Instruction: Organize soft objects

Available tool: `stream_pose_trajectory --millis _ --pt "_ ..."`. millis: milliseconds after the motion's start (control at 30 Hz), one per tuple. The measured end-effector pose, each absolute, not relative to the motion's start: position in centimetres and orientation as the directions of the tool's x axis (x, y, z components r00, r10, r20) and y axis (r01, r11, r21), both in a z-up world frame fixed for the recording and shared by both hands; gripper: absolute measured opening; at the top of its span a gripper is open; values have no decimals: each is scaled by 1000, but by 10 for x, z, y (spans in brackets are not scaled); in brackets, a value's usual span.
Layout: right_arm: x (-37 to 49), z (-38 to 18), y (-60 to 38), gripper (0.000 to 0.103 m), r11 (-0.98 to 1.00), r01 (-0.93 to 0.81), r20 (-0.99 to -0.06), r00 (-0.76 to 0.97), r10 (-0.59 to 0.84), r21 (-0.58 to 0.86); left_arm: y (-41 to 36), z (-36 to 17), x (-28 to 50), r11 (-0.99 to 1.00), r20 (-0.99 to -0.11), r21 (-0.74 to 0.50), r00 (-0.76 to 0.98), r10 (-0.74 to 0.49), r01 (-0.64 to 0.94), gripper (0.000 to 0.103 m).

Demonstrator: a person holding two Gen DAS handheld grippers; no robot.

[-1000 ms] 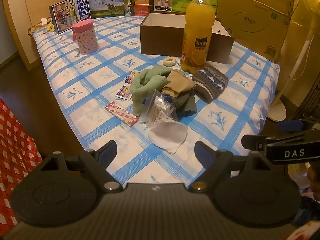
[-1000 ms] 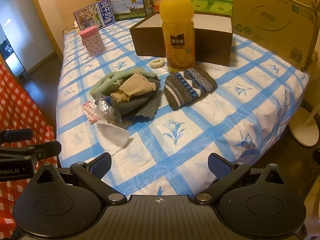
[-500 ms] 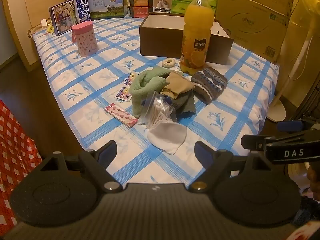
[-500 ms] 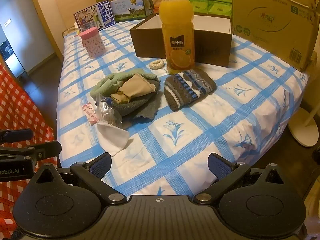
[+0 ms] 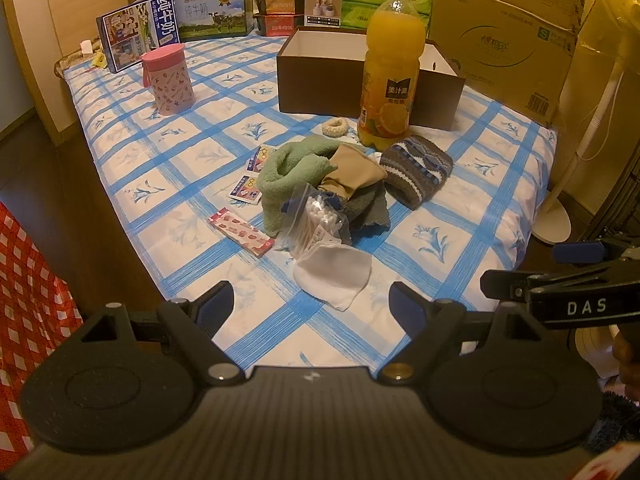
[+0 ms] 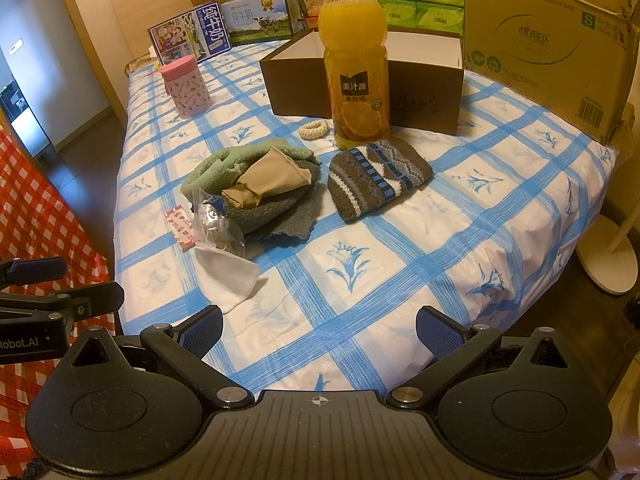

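Note:
A pile of soft things lies mid-table: a green towel (image 5: 288, 172) (image 6: 224, 168), a tan cloth (image 5: 352, 174) (image 6: 272, 180) on a grey towel (image 5: 368, 208) (image 6: 276, 212), a knitted hat (image 5: 416, 170) (image 6: 376, 178) to their right, and a white cloth (image 5: 332, 272) (image 6: 224, 276) nearest me. An open brown box (image 5: 320, 76) (image 6: 424, 96) stands behind. My left gripper (image 5: 311, 307) is open and empty at the near table edge. My right gripper (image 6: 319, 330) is open and empty, also at the near edge.
An orange juice bottle (image 5: 390, 64) (image 6: 356, 60) stands before the box. A bag of cotton swabs (image 5: 316, 220), a pink packet (image 5: 240, 232), small cards (image 5: 250, 184), a hair tie (image 5: 335, 127), a pink cup (image 5: 168, 78) and cartons (image 5: 500, 36) are around.
Both grippers have drawn back slightly from the table; the objects look a little farther away. Nothing on the table has moved.

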State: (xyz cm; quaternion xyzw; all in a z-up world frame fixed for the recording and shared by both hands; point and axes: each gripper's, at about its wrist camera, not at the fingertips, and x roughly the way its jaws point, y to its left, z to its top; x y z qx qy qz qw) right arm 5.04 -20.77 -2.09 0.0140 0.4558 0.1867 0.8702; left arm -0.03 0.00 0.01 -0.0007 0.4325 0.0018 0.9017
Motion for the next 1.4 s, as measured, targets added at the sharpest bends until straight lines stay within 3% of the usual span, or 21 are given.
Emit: stream_pose_trajectory --millis 1400 --pt "51 -17 -205 102 929 -314 -785 518 340 196 0 0 0 1000 -776 -1 631 2 -4 83"
